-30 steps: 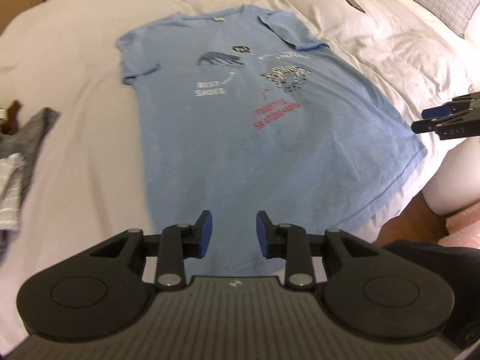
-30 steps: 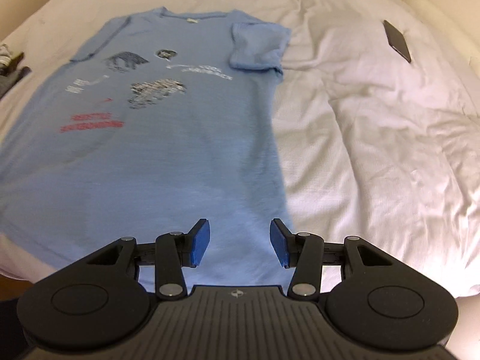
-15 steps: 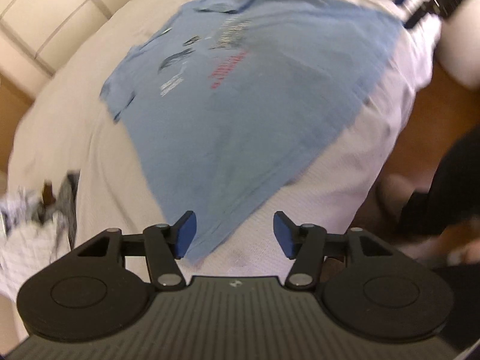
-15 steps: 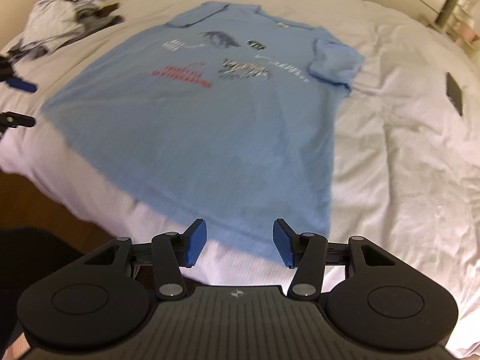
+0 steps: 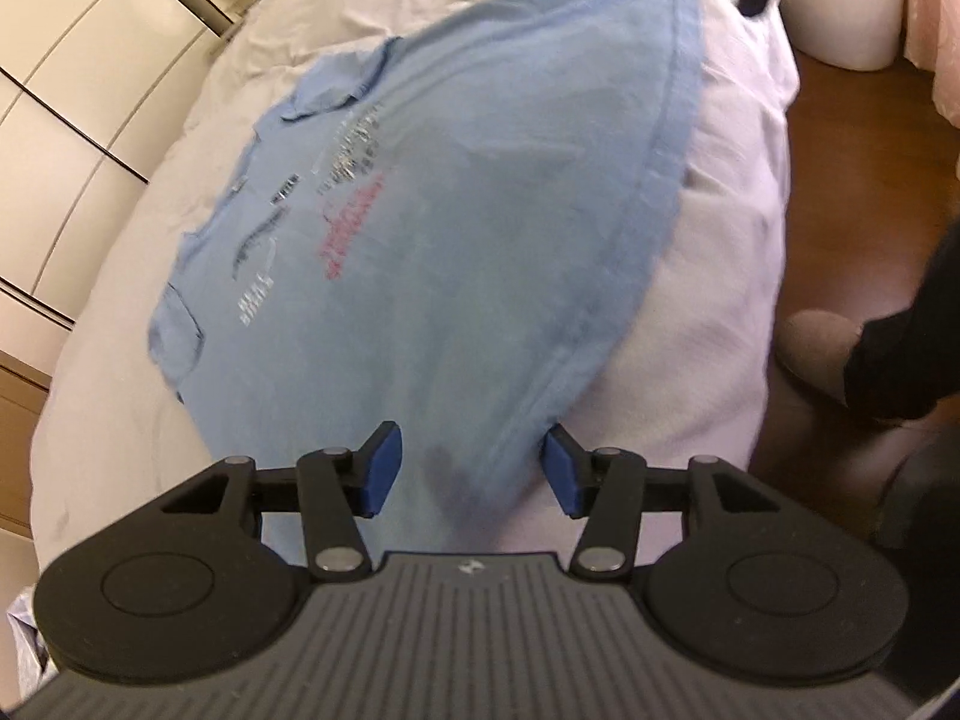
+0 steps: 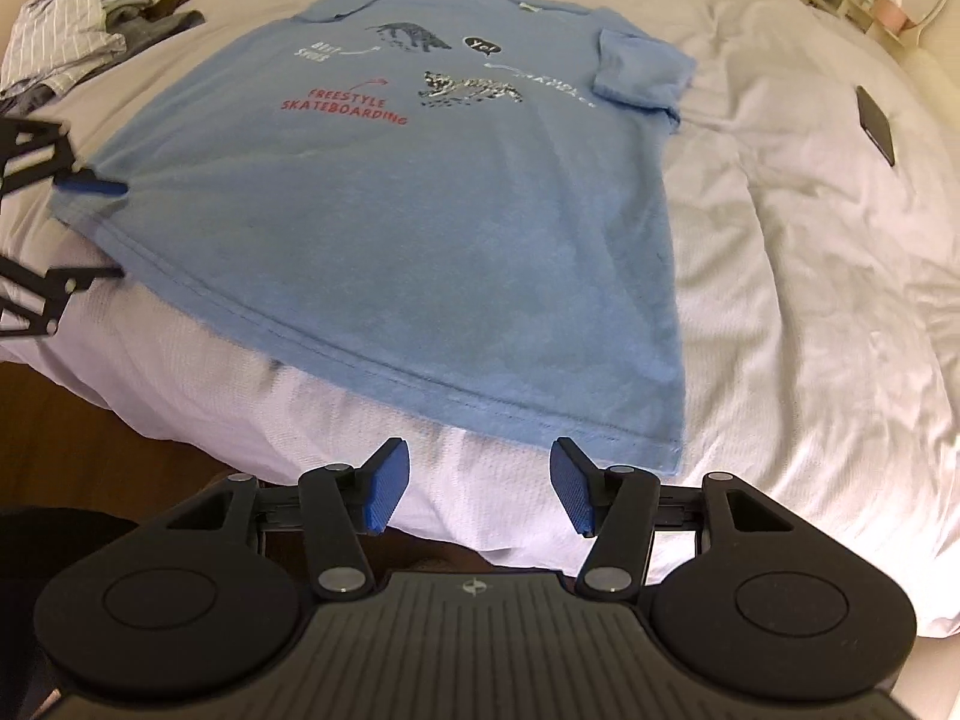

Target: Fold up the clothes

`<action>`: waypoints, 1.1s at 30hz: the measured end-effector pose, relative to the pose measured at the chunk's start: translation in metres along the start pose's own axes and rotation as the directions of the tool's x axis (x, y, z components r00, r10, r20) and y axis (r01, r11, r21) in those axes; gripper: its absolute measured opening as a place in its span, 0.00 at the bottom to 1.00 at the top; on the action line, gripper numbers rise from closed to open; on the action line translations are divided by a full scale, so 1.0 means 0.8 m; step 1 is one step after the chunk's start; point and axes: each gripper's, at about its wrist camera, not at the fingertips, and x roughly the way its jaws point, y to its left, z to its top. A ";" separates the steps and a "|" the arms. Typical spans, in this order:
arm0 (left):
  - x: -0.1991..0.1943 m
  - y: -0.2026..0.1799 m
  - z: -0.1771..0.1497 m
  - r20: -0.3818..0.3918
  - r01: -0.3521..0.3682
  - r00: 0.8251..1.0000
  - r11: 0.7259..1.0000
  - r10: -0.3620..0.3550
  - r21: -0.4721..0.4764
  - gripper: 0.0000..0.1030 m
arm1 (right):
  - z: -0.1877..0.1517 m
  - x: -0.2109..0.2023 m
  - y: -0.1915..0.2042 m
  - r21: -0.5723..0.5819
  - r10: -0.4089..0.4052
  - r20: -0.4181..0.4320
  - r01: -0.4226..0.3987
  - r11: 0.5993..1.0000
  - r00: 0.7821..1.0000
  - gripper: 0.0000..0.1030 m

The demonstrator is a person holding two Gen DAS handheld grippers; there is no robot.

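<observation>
Light-blue cotton T-shirt (image 6: 420, 192) w/ red "FREESTYLE SKATEBOARDING" print lies flat, print up, on bed w/ white quilted cover (image 6: 810, 300); hem runs along the near bed edge, collar at far end. One sleeve folded in over the shirt's right side.

Left gripper (image 5: 471, 471): blue-padded fingers (image 5: 379, 471) wide apart, straddling the shirt's bottom-left hem corner; fabric sits between them, not pinched. In right wrist view the left gripper (image 6: 90, 228) shows at that same corner, one pad over the fabric, other finger below at the bed edge; contact w/ cloth unclear.

Right gripper (image 6: 477, 489): fingers apart, nothing between them, just short of the hem near the bottom-right corner, over the bed's side edge.

Rest: pile of crumpled striped white and grey clothes (image 6: 78, 48) at far left of bed, apart from shirt. Dark flat phone (image 6: 876, 126) on cover, well right of shirt. Brown wood floor (image 5: 852, 138) beside bed. Left view is motion-blurred.
</observation>
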 end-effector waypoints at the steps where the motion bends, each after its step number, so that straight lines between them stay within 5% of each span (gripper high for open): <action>1: 0.002 0.003 0.002 -0.002 -0.001 1.000 1.000 0.001 -0.003 0.35 | 0.000 0.001 0.003 -0.004 -0.002 0.003 0.002 1.000 1.000 0.53; 4: 0.002 0.009 0.009 0.006 0.010 1.000 1.000 -0.010 -0.015 0.11 | -0.001 0.003 0.016 -0.026 -0.005 0.017 0.005 1.000 1.000 0.53; 9: -0.014 0.056 0.022 0.016 0.107 0.994 0.964 -0.106 -0.243 0.08 | 0.001 0.009 0.051 -0.155 -0.006 0.118 0.024 0.988 0.993 0.55; 13: -0.022 0.084 0.033 0.032 0.122 0.992 0.946 -0.118 -0.300 0.08 | 0.010 0.026 0.086 -0.263 0.029 0.212 0.028 0.964 0.977 0.57; 17: -0.024 0.097 0.039 0.036 0.129 0.992 0.944 -0.123 -0.303 0.08 | 0.024 0.047 0.140 -0.401 0.065 0.339 0.081 0.912 0.939 0.57; 23: -0.031 0.091 0.032 0.045 0.137 0.991 0.952 -0.129 -0.275 0.08 | 0.021 0.095 0.162 -0.470 -0.063 0.404 0.266 0.842 0.913 0.48; 27: -0.031 0.084 0.024 0.044 0.131 0.991 0.954 -0.124 -0.269 0.08 | -0.005 0.098 0.125 -0.468 -0.164 0.452 0.389 0.793 0.877 0.47; 33: -0.023 0.065 0.012 0.017 0.109 0.994 0.969 -0.108 -0.222 0.09 | -0.037 0.115 0.058 -0.481 -0.313 0.404 0.491 0.726 0.860 0.39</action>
